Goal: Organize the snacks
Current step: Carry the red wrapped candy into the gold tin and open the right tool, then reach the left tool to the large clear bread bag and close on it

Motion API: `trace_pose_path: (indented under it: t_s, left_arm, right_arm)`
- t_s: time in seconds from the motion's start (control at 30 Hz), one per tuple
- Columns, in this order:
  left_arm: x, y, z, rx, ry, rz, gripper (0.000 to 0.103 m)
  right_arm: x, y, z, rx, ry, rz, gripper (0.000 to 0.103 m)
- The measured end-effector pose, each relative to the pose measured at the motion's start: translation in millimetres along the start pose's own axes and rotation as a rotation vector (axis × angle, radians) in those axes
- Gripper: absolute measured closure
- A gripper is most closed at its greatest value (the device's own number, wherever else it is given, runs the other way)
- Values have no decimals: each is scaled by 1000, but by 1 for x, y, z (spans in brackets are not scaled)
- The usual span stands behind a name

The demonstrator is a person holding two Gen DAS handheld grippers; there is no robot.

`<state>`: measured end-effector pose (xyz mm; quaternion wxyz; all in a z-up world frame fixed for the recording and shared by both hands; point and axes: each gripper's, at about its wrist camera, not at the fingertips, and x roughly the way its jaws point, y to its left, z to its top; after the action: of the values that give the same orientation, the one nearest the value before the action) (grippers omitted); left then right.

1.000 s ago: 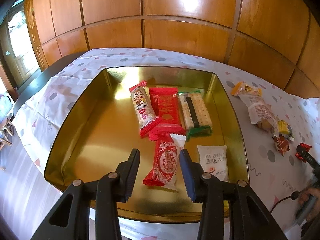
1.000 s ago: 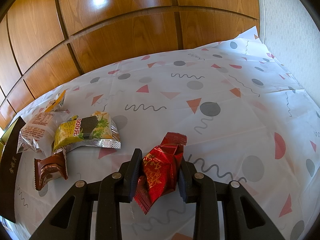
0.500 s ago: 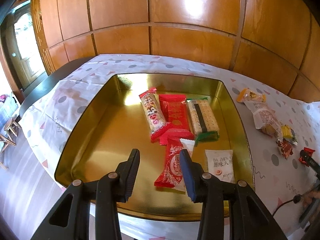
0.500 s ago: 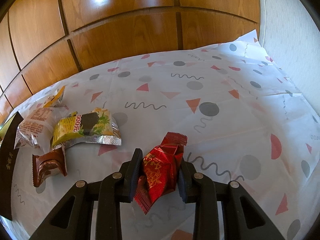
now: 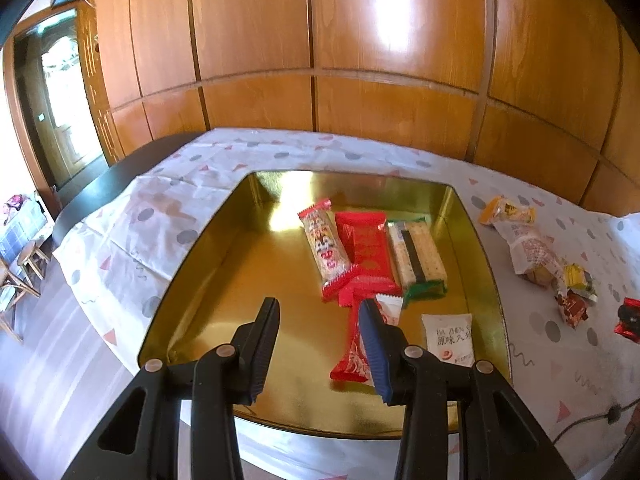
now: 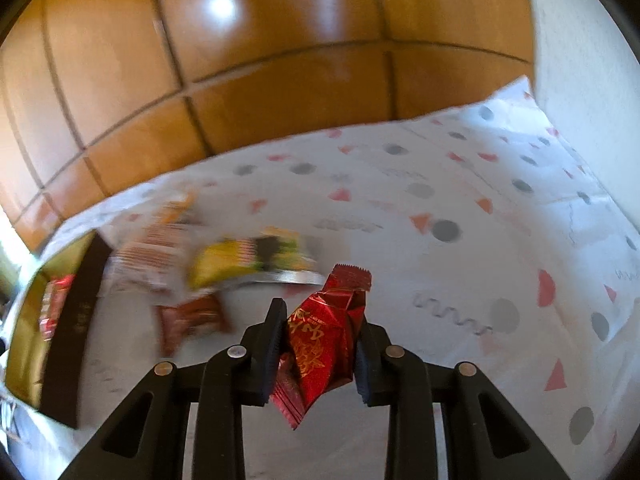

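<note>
My right gripper (image 6: 320, 320) is shut on a crumpled red foil snack (image 6: 326, 336), held clear above the patterned tablecloth (image 6: 460, 280). That view is motion-blurred. In the left wrist view the same red snack (image 5: 628, 320) shows at the far right edge. My left gripper (image 5: 320, 312) hangs open with nothing between its fingers, over the near part of the gold tray (image 5: 192, 256). Several wrapped snacks lie in the tray, among them a red packet (image 5: 366, 248), a green-edged cracker pack (image 5: 416, 254) and a white packet (image 5: 450, 338).
On the cloth right of the tray lie an orange packet (image 5: 506, 211), a white-and-red wrapped cake (image 5: 530, 250), a yellow packet (image 6: 244, 260) and a brown one (image 6: 192, 320). The tray's dark side wall (image 6: 68, 340) shows at the left. Wood panelling stands behind the table.
My right gripper has risen with the red snack, lifting it off the cloth, and the tray has come into its view at the left. My left gripper has drawn back slightly.
</note>
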<state>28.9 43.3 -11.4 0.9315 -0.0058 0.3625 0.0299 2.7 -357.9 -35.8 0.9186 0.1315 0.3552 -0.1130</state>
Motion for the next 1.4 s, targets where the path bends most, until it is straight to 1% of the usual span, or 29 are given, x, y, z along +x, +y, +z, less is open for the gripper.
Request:
trace_pose_path:
  t_s: [0.17, 0.2, 0.33, 0.5, 0.67, 0.7, 0.73, 0.77, 0.9, 1.07, 1.37, 1.4]
  left_arm:
    - [-11, 1, 3, 3, -39, 3, 60]
    - [-13, 1, 4, 1, -43, 2, 60]
    - [-21, 2, 6, 1, -66, 2, 60]
    - [-26, 4, 7, 3, -83, 10, 60]
    - [-23, 8, 6, -4, -74, 13, 60]
    - [-22, 8, 5, -5, -70, 13, 60]
    - [-21, 9, 5, -6, -68, 12, 60]
    - [-20, 10, 5, -7, -65, 13, 60]
    - [-14, 13, 1, -13, -42, 15, 60]
    - [-5, 12, -2, -19, -9, 4, 60]
    - [-2, -4, -4, 16, 13, -25, 60]
    - [-2, -6, -4, 20, 14, -31, 57]
  right_arm:
    - [-7, 49, 4, -86, 14, 151, 73]
    - [-6, 64, 4, -106, 27, 196, 73]
    - [1, 116, 6, -184, 70, 323, 73]
    - [8, 179, 7, -225, 136, 479, 73]
    - [13, 222, 5, -243, 187, 606, 74]
    - [15, 231, 3, -238, 208, 653, 74]
    - [18, 236, 2, -234, 222, 674, 72]
    - [21, 240, 0, -230, 237, 673, 69]
    - [25, 236, -6, -206, 256, 654, 67]
    - [24, 200, -10, -156, 231, 574, 67]
    - [14, 140, -21, -114, 196, 435, 67]
    - [13, 134, -22, -112, 189, 414, 67]
